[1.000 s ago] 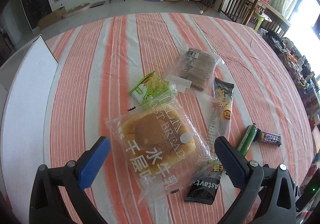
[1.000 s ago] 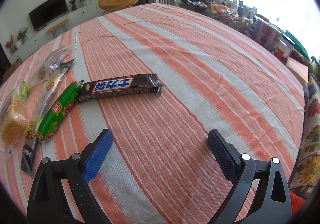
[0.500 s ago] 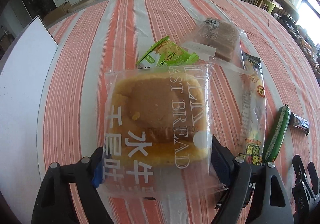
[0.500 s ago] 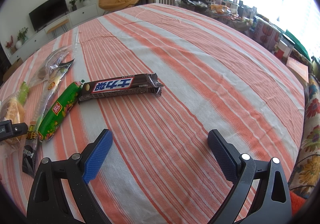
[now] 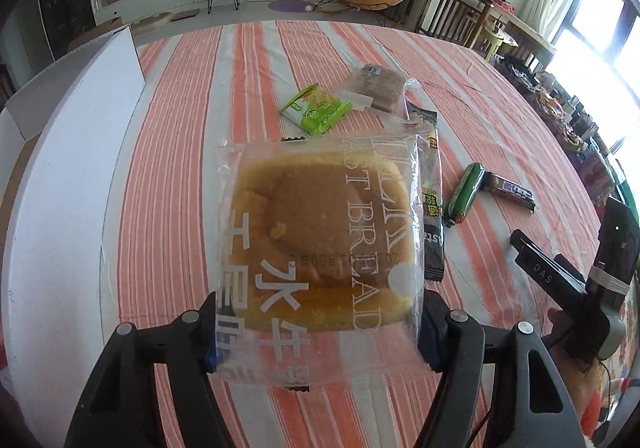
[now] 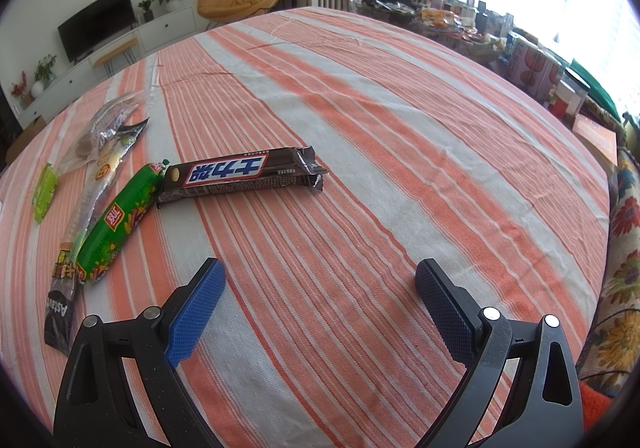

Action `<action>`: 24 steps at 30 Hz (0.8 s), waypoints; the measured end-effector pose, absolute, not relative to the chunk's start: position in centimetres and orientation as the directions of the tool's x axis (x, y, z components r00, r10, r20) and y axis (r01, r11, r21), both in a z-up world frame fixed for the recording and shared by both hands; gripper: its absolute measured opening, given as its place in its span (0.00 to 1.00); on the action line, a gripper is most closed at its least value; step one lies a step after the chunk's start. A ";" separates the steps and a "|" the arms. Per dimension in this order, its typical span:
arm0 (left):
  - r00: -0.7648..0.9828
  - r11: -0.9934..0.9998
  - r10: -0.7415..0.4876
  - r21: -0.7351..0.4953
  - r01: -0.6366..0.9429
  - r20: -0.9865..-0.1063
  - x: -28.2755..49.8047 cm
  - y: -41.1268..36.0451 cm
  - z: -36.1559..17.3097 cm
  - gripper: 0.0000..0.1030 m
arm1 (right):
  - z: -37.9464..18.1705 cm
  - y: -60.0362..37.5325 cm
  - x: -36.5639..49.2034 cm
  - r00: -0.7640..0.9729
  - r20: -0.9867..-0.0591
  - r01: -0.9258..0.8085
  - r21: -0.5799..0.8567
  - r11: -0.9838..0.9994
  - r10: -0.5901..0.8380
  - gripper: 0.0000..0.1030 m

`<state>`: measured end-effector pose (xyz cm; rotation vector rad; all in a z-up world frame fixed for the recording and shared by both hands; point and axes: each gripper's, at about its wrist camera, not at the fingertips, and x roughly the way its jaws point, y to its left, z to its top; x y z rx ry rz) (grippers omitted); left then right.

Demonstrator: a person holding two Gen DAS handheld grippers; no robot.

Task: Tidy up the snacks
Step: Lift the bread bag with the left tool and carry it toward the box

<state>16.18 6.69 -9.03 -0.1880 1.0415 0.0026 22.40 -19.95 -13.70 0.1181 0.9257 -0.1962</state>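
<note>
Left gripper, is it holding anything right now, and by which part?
Yes: the left gripper, jaws just closing, clamps the clear-wrapped square golden bread by its near end, side to side. The right gripper holds nothing.

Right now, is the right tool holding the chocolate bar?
No. The right tool stands open over bare tablecloth, with the chocolate bar lying well ahead of it.
</note>
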 end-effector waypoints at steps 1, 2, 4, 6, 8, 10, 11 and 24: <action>0.512 0.986 -0.090 -0.150 -0.078 -0.854 15.0 6.2 -8.5 0.68 | -13.7 -20.0 22.4 0.585 -0.802 0.218 0.017 0.976 -0.117 0.95; 0.518 0.986 -0.095 -0.150 -0.067 -0.850 14.1 6.1 -8.1 0.68 | -13.7 -19.9 22.4 0.585 -0.802 0.218 0.018 0.976 -0.116 0.95; 0.533 0.984 -0.114 -0.168 -0.053 -0.838 12.5 6.0 -7.0 0.68 | -13.7 -19.9 22.4 0.585 -0.803 0.218 0.018 0.976 -0.116 0.95; 0.552 0.982 -0.127 -0.182 -0.046 -0.824 11.0 6.0 -6.0 0.68 | -13.7 -19.9 22.4 0.585 -0.803 0.218 0.017 0.976 -0.117 0.95; 0.576 0.979 -0.138 -0.197 -0.041 -0.805 9.5 6.2 -5.1 0.68 | -13.7 -19.9 22.4 0.586 -0.802 0.212 0.016 0.977 -0.114 0.95; 0.599 0.976 -0.151 -0.216 -0.037 -0.786 8.0 6.6 -4.3 0.68 | -13.7 -20.1 22.2 0.591 -0.802 0.176 0.019 0.984 -0.090 0.95; 0.611 0.975 -0.154 -0.222 -0.035 -0.776 7.2 7.0 -3.9 0.68 | -13.6 -20.3 22.0 0.598 -0.799 0.155 0.039 0.987 -0.062 0.95; 0.682 0.974 -0.132 -0.222 -0.046 -0.719 3.2 9.6 -3.2 0.68 | -11.3 -20.4 19.7 0.629 -0.657 0.027 0.552 0.833 0.415 0.93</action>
